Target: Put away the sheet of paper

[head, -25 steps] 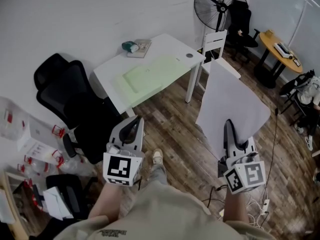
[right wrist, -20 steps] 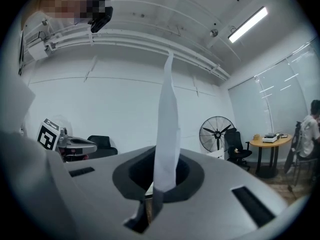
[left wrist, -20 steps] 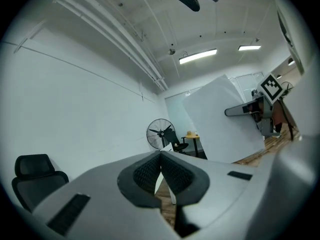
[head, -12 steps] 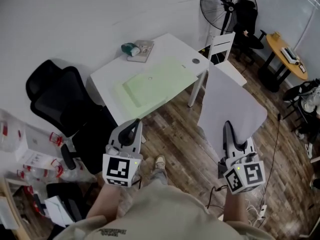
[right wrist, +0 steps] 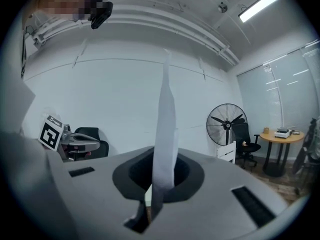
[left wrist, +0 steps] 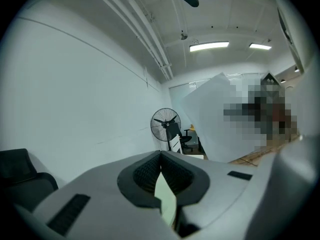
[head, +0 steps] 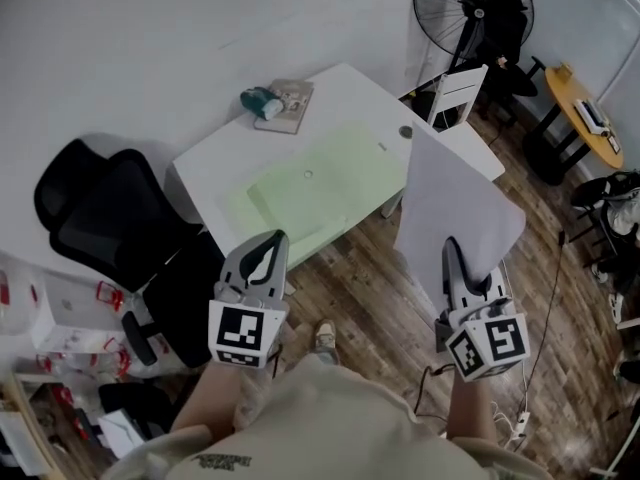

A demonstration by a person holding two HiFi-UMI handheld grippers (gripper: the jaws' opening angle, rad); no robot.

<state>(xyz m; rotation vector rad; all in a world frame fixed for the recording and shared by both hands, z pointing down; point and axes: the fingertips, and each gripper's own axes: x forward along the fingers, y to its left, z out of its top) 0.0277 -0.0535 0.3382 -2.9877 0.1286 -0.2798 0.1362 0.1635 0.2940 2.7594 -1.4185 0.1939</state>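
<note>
The white sheet of paper (head: 455,203) stands upright on edge, with my right gripper (head: 450,244) shut on its lower edge. In the right gripper view the paper (right wrist: 165,119) rises edge-on from between the jaws. My left gripper (head: 271,236) is shut and holds nothing; its jaw tips meet (left wrist: 160,154). Both grippers hover over the wooden floor, short of the white table (head: 345,93). A pale green mat (head: 320,183) lies on that table. From the left gripper view the paper (left wrist: 215,119) shows as a broad white sheet on the right.
A book with a teal object (head: 278,100) lies at the table's far edge. A black office chair (head: 105,213) stands to the left. A white chair (head: 462,93), a standing fan (head: 470,8) and a round yellow table (head: 582,108) are at the right. Cables lie on the floor (head: 520,423).
Both grippers have moved forward toward the white table, the right one carrying the paper. The table and green mat now sit closer and lower in the head view.
</note>
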